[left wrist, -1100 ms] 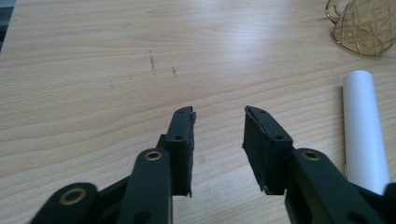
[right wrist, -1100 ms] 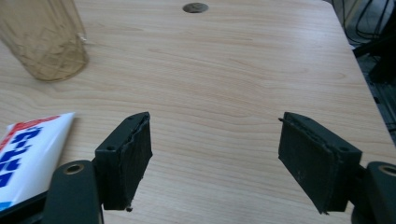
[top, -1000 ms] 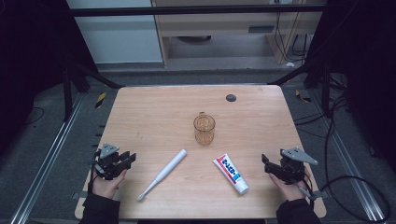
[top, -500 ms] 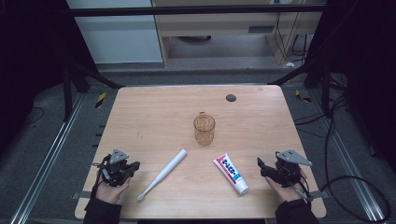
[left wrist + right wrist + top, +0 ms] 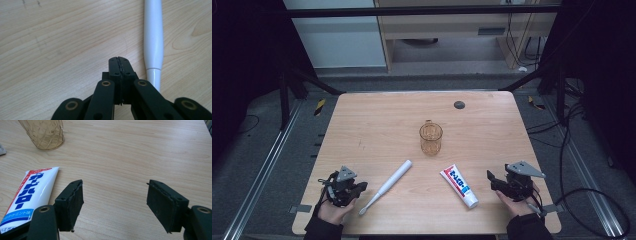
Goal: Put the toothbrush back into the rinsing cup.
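A white toothbrush (image 5: 387, 185) lies slanted on the wooden table (image 5: 377, 125), its handle (image 5: 153, 37) just right of my left gripper (image 5: 118, 60). That gripper (image 5: 359, 187) is shut with nothing between its jaws, near the front left edge. A white, red and blue toothpaste tube (image 5: 458, 186) lies front right of centre. My right gripper (image 5: 490, 179) rests to the right of it, open. Its jaws have just been closing a little, with bare wood between them (image 5: 115, 187). The tube (image 5: 27, 192) lies left of them. An amber plastic cup (image 5: 431, 138) stands upright mid-table.
A small dark round spot (image 5: 459, 104) sits near the table's far edge. Metal rails and cables run along the floor on both sides. The cup (image 5: 45, 132) stands beyond the tube from the right gripper.
My left hand has slid slightly toward the front edge and the toothbrush, and its jaws have come together. The right hand has stayed put, its jaws a bit narrower.
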{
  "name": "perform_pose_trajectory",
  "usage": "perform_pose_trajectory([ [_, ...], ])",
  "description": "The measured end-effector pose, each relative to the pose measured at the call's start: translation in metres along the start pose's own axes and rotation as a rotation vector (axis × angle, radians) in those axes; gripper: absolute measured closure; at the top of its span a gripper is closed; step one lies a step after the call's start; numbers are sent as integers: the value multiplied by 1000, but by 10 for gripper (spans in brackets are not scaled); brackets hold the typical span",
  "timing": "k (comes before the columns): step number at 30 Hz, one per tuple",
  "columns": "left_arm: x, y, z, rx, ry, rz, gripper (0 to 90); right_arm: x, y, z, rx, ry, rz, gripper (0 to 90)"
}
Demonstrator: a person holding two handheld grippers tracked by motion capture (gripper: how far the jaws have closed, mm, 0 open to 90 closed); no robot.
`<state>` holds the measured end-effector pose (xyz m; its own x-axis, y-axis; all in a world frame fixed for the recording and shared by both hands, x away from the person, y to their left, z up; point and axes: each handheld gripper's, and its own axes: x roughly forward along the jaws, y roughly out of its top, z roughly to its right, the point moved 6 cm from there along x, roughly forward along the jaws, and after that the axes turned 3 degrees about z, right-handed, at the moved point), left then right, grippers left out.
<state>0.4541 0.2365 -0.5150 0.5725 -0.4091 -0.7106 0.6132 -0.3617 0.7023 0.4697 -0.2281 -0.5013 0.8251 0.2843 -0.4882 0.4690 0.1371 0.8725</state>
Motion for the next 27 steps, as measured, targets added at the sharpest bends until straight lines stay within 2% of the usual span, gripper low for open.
perform_pose_trajectory([
  [11, 3, -4, 16, 31, -46, -33, 898, 0, -1, 3, 12, -3, -4, 287],
  [27, 3, -10, 30, 58, -80, -54, 898, 1, -3, 5, 13, -8, -22, 279],
])
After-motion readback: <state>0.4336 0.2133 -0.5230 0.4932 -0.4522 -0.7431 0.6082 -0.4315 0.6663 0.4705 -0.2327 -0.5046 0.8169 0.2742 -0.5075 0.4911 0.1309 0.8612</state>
